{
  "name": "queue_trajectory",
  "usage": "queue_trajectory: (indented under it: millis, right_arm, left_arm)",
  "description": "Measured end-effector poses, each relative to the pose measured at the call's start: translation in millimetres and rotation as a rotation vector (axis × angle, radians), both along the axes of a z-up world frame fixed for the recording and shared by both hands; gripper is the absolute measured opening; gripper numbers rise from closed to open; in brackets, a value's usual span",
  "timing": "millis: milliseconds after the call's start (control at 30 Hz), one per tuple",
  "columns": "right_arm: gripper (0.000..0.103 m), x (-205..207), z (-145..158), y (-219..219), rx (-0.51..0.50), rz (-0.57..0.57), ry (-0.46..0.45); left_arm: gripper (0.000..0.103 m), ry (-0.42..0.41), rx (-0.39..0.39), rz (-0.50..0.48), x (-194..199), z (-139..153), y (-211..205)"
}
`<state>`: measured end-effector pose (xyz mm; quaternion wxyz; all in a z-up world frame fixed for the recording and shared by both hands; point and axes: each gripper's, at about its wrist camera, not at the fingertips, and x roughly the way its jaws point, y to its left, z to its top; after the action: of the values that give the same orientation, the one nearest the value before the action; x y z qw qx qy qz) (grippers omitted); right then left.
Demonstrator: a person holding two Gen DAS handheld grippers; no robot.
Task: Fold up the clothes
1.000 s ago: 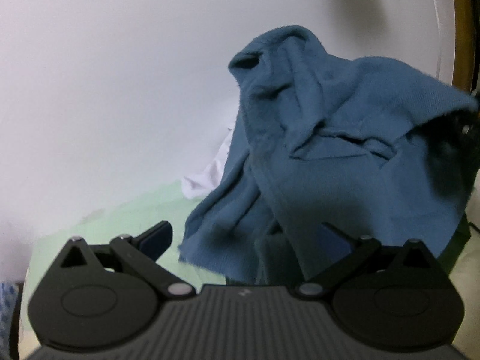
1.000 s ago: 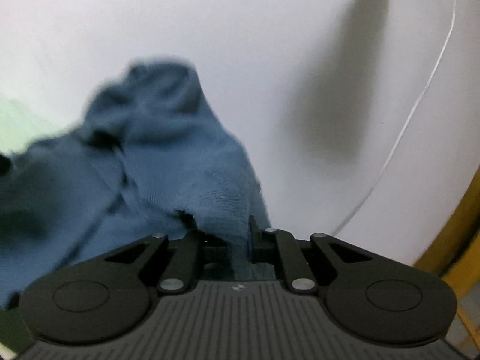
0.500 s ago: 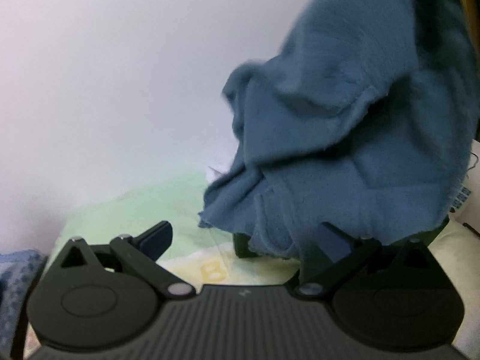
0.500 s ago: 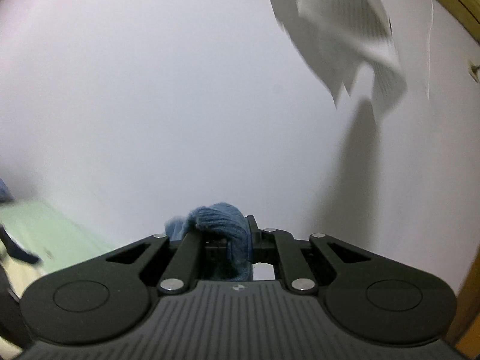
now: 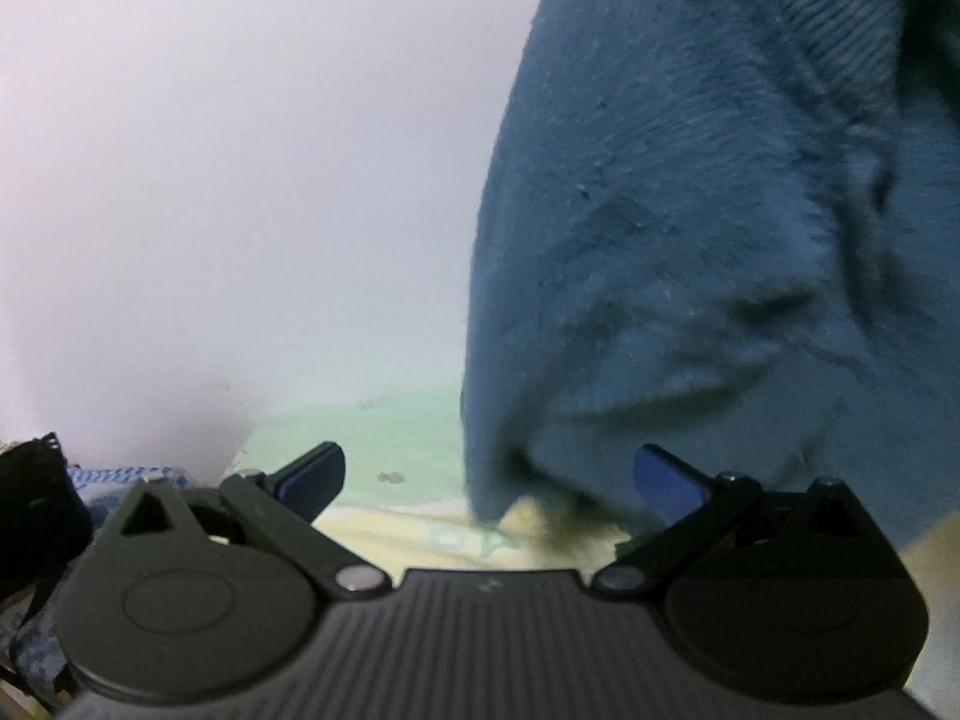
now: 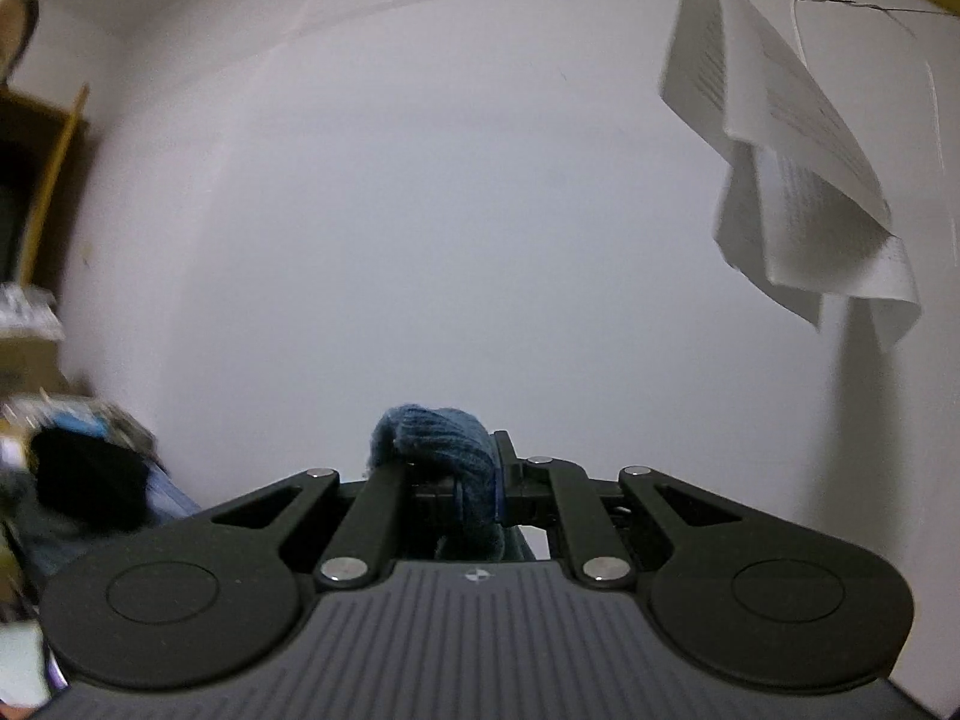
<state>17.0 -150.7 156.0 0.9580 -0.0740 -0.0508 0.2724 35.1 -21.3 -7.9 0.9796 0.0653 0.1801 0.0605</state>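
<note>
Your right gripper (image 6: 447,474) has its fingers clamped on a bunched fold of the blue sweater (image 5: 720,228), which hangs in front of the white wall (image 5: 240,180). Your left gripper (image 5: 489,474) has its fingers spread apart, empty, with the sweater's lower edge just beyond them.

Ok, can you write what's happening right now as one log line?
step: lifting blue garment | right gripper: shut on blue garment | left gripper: open, empty | garment hangs before left gripper
</note>
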Motion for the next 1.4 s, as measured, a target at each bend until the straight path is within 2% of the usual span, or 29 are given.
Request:
queue_trajectory:
  millis: [100,233,367,433,567,633,800,900,1033,1067,1100,1133,1167,1233,1267,1300,1400]
  right_arm:
    - [0.008,-19.9,16.5,17.5,0.024,0.004,-0.014]
    - [0.008,-32.0,32.3,36.7,0.080,0.011,0.011]
    - [0.008,-49.8,28.1,46.8,0.098,-0.029,0.035]
    - [0.008,-57.2,24.0,52.1,0.095,-0.058,0.043]
    - [0.008,-54.5,7.1,64.3,0.009,-0.177,0.053]
    - [0.008,-48.1,-7.7,66.0,-0.041,-0.240,0.070]
    - [0.008,-21.3,-48.8,50.8,-0.093,-0.355,0.182]
    - [0.009,0.3,-84.9,34.7,-0.142,-0.437,0.227]
    - [0.013,30.3,-126.4,11.7,-0.211,-0.544,0.362]
    - [0.019,37.5,-136.8,3.3,-0.223,-0.572,0.406]
    - [0.031,44.6,-147.2,-5.1,-0.236,-0.601,0.450]
    - [0.037,51.8,-157.6,-13.5,-0.248,-0.630,0.494]
    - [0.041,55.0,-168.8,-21.9,-0.253,-0.658,0.540]
    - [0.041,50.5,-187.1,-44.3,-0.215,-0.687,0.638]
    - [0.042,45.4,-194.4,-54.5,-0.183,-0.684,0.686]
    - [0.043,35.8,-200.8,-61.5,-0.141,-0.663,0.731]
    - [0.043,18.6,-222.8,-72.0,-0.039,-0.506,0.866]
  left_arm:
    - [0.102,-0.032,-0.013,-0.022,-19.6,16.9,19.1]
    - [0.102,-0.081,-0.014,-0.044,-45.2,38.0,45.2]
    - [0.102,-0.125,-0.058,-0.097,-73.9,54.3,79.7]
    - [0.102,-0.117,-0.051,-0.110,-81.4,53.8,90.2]
    - [0.102,-0.041,-0.029,-0.164,-87.4,27.9,101.2]
    - [0.102,0.026,-0.024,-0.187,-86.0,10.0,100.0]
    - [0.102,0.139,-0.028,-0.203,-82.5,-24.6,86.6]
    - [0.102,0.192,-0.034,-0.202,-80.4,-43.2,80.0]
    - [0.102,0.277,0.017,-0.181,-63.3,-66.4,72.8]
    - [0.102,0.293,0.018,-0.176,-54.3,-70.7,76.5]
    - [0.102,0.309,0.019,-0.172,-45.2,-75.1,80.4]
    - [0.102,0.324,0.013,-0.165,-35.0,-77.6,78.7]
    - [0.102,0.345,0.006,-0.151,-28.3,-83.1,70.0]
    - [0.102,0.380,-0.023,-0.140,-23.1,-85.6,71.8]
    - [0.102,0.399,-0.041,-0.135,-17.3,-96.8,66.2]
    - [0.102,0.406,-0.046,-0.129,-28.0,-99.3,69.0]
    - [0.100,0.421,-0.035,-0.107,-38.4,-110.2,62.9]
